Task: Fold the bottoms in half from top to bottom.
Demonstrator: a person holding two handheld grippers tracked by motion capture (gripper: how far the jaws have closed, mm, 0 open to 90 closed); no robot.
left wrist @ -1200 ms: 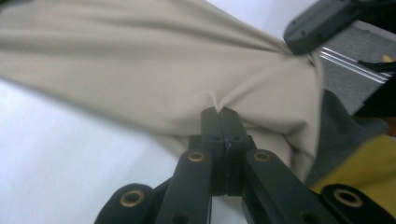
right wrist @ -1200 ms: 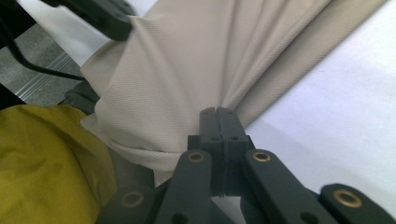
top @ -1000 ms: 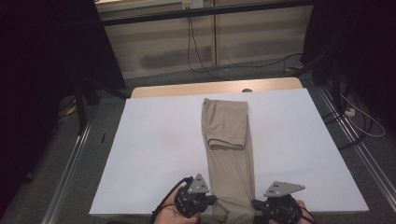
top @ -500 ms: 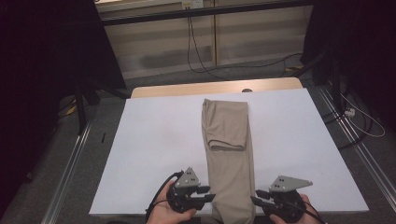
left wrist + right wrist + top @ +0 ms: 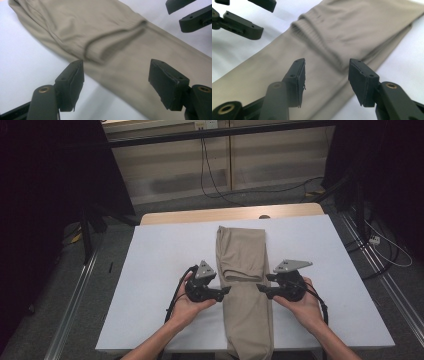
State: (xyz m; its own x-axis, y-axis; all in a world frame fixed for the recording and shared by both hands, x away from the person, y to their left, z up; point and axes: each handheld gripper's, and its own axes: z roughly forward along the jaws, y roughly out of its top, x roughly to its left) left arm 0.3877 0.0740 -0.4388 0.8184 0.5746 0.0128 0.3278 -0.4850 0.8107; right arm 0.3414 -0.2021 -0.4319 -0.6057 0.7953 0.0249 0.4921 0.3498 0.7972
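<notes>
A tan garment folded into a long strip lies down the middle of the white table, its near end hanging over the front edge. A ribbed hem crosses it halfway. My left gripper hovers at the strip's left edge, pointing right. Opposite it, my right gripper points left at the right edge. Both have just been opening their jaws. The left gripper and the right gripper stand open above the cloth, with nothing pressed between the pads.
A wooden strip shows beyond the white top. Metal rails run along both sides on the floor. Cables trail behind the table and a black post stands at the left. White surface lies either side of the garment.
Both hands have moved from the table's near edge forward to the middle of the garment. Both grippers' jaws have opened.
</notes>
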